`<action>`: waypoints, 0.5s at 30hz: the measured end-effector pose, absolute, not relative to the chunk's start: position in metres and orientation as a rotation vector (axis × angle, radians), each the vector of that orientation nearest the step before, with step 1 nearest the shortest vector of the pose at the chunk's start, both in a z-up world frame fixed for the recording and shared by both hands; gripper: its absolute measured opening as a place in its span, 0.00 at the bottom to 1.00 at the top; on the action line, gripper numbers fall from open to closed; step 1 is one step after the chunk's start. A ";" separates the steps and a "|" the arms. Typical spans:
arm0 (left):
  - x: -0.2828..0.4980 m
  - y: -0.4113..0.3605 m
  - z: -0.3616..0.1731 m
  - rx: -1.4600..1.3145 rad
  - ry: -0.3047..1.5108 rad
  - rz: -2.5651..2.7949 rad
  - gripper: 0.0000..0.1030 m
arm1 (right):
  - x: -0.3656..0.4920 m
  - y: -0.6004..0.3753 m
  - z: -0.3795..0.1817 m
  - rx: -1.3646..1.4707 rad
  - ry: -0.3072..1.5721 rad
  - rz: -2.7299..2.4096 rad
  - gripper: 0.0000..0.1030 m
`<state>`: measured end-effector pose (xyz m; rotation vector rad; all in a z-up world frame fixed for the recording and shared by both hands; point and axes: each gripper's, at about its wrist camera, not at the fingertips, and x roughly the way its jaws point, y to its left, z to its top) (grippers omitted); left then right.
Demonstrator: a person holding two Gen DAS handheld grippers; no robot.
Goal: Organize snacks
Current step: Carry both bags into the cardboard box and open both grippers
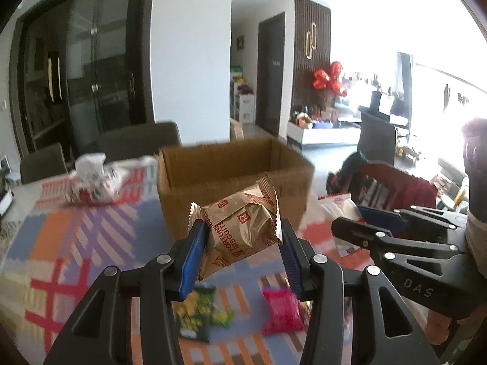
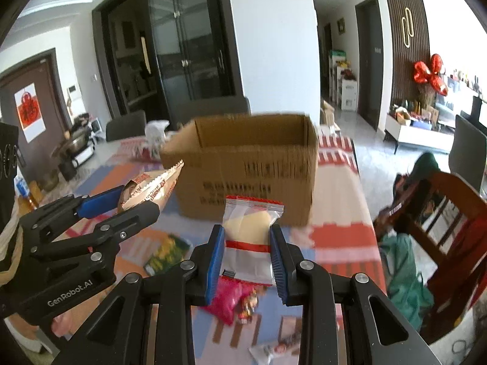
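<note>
Both grippers were loaded: left gripper [image 1: 240,240] jaws clamped the biscuit packet [image 1: 240,228]; right gripper [image 2: 247,254] jaws clamped the clear pouch [image 2: 248,237], before the cardboard box [image 2: 252,170].

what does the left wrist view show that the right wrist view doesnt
Only the left wrist view shows the fortune biscuits packet face-on, clamped in the left claw. Only the right wrist view shows the clear red-striped packet fully, gripped by the right claw, and a wooden chair. Both show the open cardboard box, plus green and pink packets on the patterned cloth.
</note>
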<state>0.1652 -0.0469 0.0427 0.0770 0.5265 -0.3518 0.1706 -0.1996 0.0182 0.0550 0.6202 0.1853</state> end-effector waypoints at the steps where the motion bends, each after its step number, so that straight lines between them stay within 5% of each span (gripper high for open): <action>1: 0.168 -0.046 0.048 0.079 0.518 -0.349 0.46 | 0.174 -0.200 0.022 0.053 0.612 0.183 0.30; 15: 0.237 -0.041 0.087 0.109 0.494 -0.317 0.46 | 0.241 -0.196 0.072 0.019 0.542 0.189 0.30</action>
